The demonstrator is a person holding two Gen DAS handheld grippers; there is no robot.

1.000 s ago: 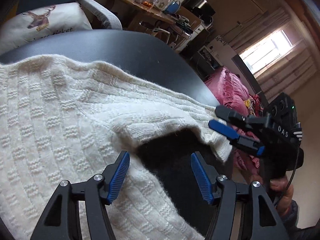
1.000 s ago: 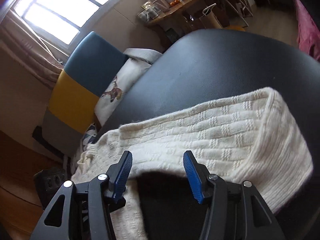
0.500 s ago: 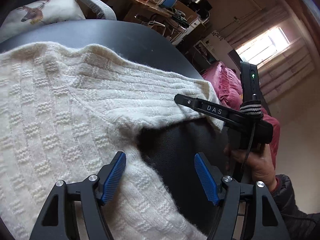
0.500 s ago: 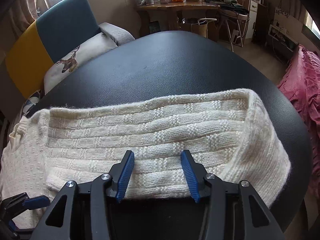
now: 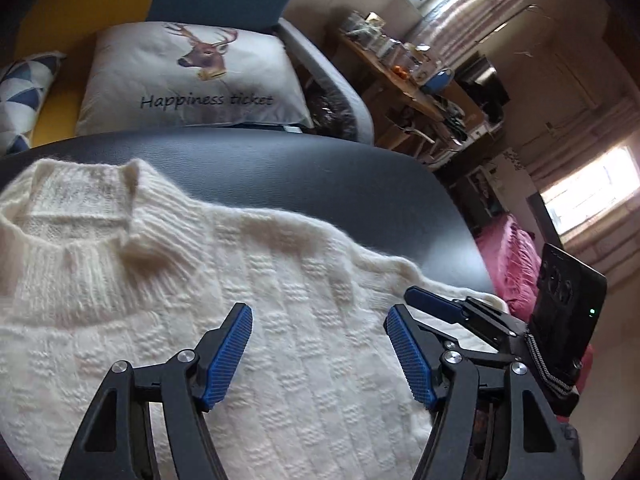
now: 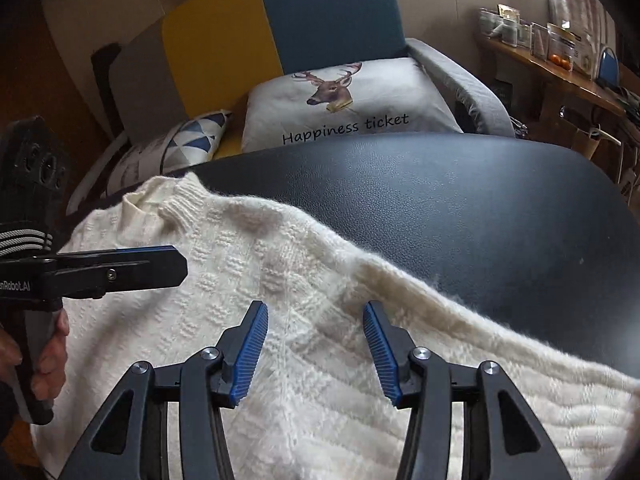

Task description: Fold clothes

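A cream knitted sweater [image 5: 280, 320] lies flat on a round black table [image 5: 320, 184], its ribbed collar [image 5: 80, 232] at the upper left. My left gripper [image 5: 320, 340] hovers open over the sweater's chest, nothing between its blue pads. In the right wrist view the same sweater [image 6: 248, 280] spreads below, one sleeve [image 6: 520, 368] running off to the right. My right gripper [image 6: 316, 348] is open above the shoulder seam. The right gripper also shows in the left wrist view [image 5: 436, 304], and the left gripper [image 6: 176, 268] pokes in from the left of the right wrist view.
Behind the black table [image 6: 460, 208] stands a blue and yellow armchair [image 6: 280, 28] with a deer-print pillow [image 6: 344, 108] and a triangle-pattern cushion [image 6: 188, 144]. A cluttered wooden desk [image 5: 400, 72] is at the back right, pink bedding [image 5: 516, 264] to the right. A hand [image 6: 44, 356] grips the left handle.
Both grippers have swung from the sweater's sleeve and armpit gap up to its chest and collar. The right gripper has come in close beside the left. Both stay open.
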